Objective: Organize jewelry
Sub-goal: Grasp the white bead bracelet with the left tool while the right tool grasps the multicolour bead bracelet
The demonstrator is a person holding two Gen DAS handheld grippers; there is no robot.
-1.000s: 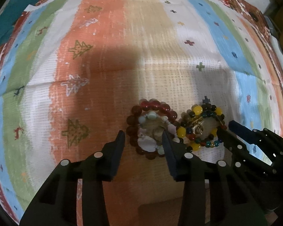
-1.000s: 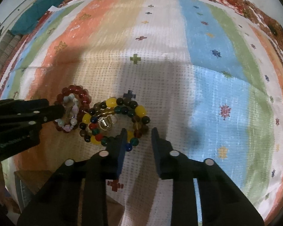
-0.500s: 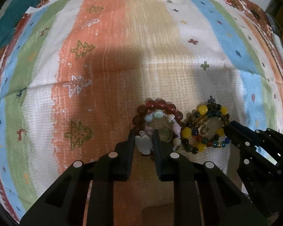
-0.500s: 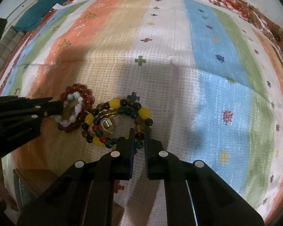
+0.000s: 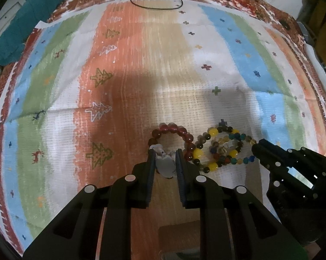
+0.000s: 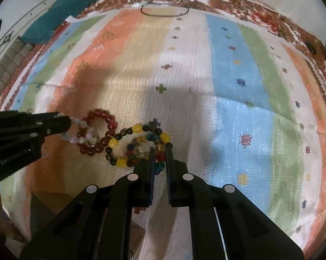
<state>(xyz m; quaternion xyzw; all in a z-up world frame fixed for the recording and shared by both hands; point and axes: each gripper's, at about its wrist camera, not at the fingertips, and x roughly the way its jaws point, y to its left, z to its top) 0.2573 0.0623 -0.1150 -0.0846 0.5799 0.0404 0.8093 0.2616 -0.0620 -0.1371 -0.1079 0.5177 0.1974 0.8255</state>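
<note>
Pale pendant bracelet [image 5: 165,164] and multicoloured bead bracelet [image 6: 158,158] are each pinched by our left gripper [image 5: 165,158] and right gripper [image 6: 159,154], so we can separate the 2 piles.

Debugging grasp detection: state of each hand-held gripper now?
Left hand-held gripper: shut on the pale bead bracelet.
Right hand-held gripper: shut on the multicolour bead bracelet.

Left black plastic two-finger gripper [image 5: 164,162] – angular ribbed fingers, blue pads, round silver screws. Right black plastic two-finger gripper [image 6: 159,159] – identical build; faint white lettering on side.
</note>
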